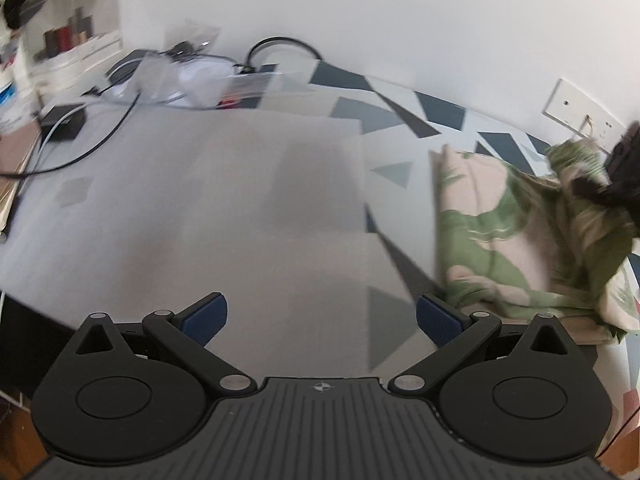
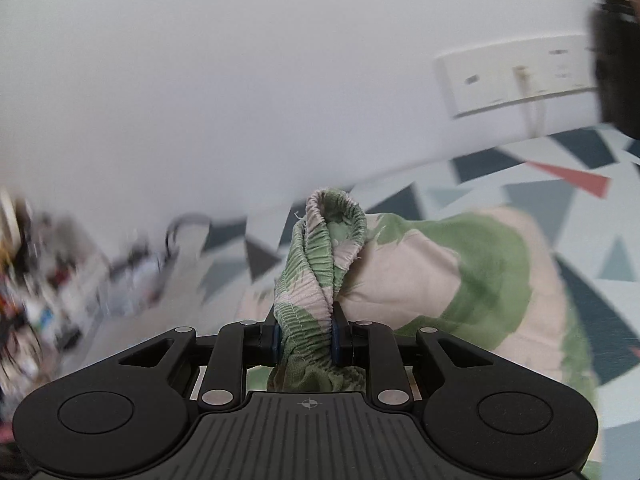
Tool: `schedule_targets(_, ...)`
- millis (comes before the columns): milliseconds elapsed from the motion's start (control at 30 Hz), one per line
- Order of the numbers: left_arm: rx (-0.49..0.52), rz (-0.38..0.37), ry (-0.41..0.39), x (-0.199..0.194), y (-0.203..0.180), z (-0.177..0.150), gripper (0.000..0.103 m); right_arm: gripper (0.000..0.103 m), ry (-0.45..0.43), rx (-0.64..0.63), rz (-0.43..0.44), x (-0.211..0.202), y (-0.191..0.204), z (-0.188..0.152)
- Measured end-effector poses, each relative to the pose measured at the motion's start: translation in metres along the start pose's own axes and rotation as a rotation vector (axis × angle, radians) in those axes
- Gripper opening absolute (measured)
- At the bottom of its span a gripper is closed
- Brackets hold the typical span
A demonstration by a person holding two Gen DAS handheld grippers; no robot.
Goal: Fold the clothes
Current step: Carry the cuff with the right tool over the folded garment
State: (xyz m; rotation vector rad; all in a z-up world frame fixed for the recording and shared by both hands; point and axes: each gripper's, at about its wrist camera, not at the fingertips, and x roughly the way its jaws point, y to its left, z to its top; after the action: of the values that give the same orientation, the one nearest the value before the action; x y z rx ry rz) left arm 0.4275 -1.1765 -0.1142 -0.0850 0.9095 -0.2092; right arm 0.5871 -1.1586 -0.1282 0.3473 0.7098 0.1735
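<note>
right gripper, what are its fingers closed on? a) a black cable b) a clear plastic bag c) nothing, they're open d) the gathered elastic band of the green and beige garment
d: in the right wrist view the right gripper has its fingers pinched shut on the ruched elastic edge of the green and beige garment, which bunches up between them.

Garment (image 2: 420, 280): pale pink w/ big green leafy blotches, same on its ribbed waistband (image 2: 320, 264). Table cover (image 2: 592, 208): white/light w/ navy, grey, teal & coral triangles. Grippers black w/ blue pads (image 1: 204, 318); wall (image 2: 200, 80) white.
</note>
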Motion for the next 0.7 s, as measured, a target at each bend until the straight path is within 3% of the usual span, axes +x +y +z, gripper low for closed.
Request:
schedule_targets(200,-0.017,-0.034,-0.017,-0.003,0.009,0.002,0.103,0.022,0.05,-0.105,0.024,0.035,0.053,-0.01)
schedule_targets(267,-0.009,-0.047,-0.022,-0.002,0.007,0.004,0.103,0.028,0.053,-0.145,0.034,0.037,0.062,-0.013)
schedule_targets(333,-0.004,-0.059,-0.022,0.0,0.005,0.005,0.103,0.046,0.057,-0.185,0.045,0.038,0.07,-0.016)
schedule_targets(367,-0.002,-0.064,-0.021,0.002,0.004,0.006,0.103,0.047,0.058,-0.205,0.05,0.039,0.075,-0.017)
schedule_targets(533,0.002,-0.093,-0.015,0.011,-0.004,0.011,0.103,0.049,-0.023,-0.248,0.154,0.005,0.08,0.001)
schedule_targets(633,0.012,-0.109,-0.01,0.016,-0.01,0.014,0.103,0.048,-0.03,-0.212,0.081,-0.003,0.062,0.008)
schedule_targets(700,0.019,-0.118,-0.01,0.019,-0.014,0.016,0.103,0.039,-0.009,-0.177,0.021,-0.001,0.046,0.009)
